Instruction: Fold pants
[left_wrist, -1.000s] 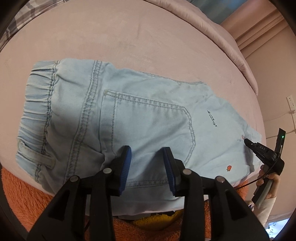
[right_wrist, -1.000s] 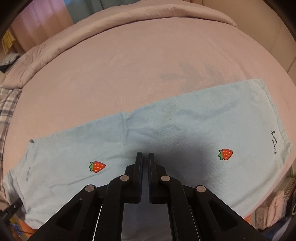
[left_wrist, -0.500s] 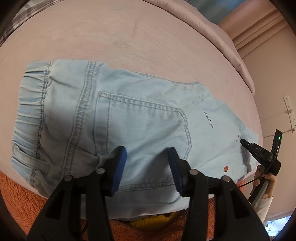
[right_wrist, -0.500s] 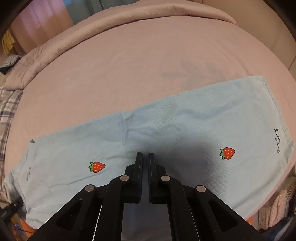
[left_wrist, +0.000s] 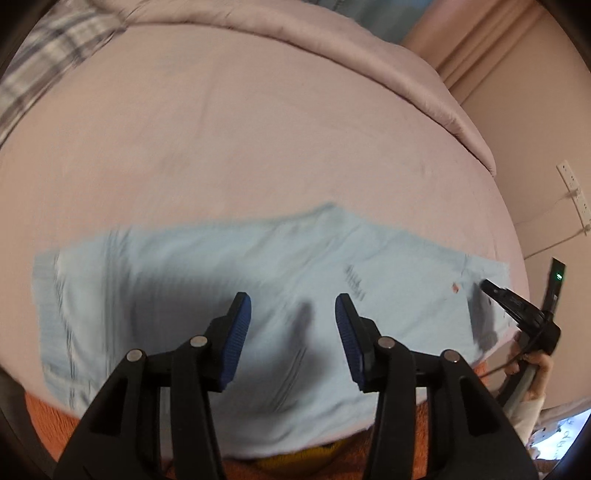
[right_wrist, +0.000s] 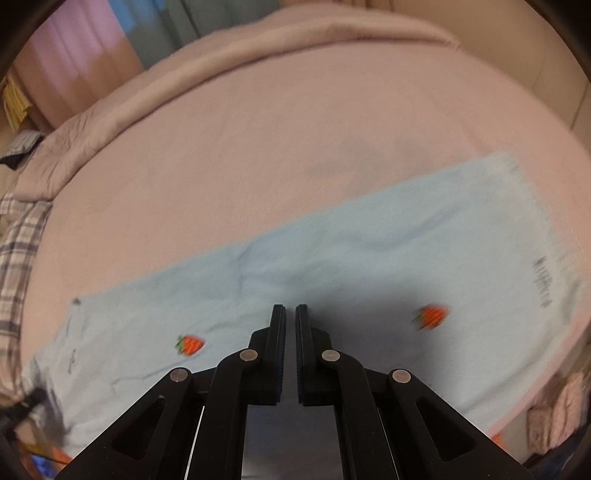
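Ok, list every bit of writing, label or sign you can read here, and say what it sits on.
Nothing can be read.
Dark script on the pants near the right-hand hem: blurred, unreadable.
Dark script near the middle of the pants in the left wrist view: blurred, unreadable.
Small marks near the left end of the pants: too small and blurred.
Strawberry patches: pictures, no text.

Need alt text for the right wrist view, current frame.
The right hand-held gripper, fingers nearly closed on nothing, hovers over light blue pants spread flat across a pink bed. Two small strawberry patches show on the fabric, one on each side of the gripper; the image is motion-blurred.
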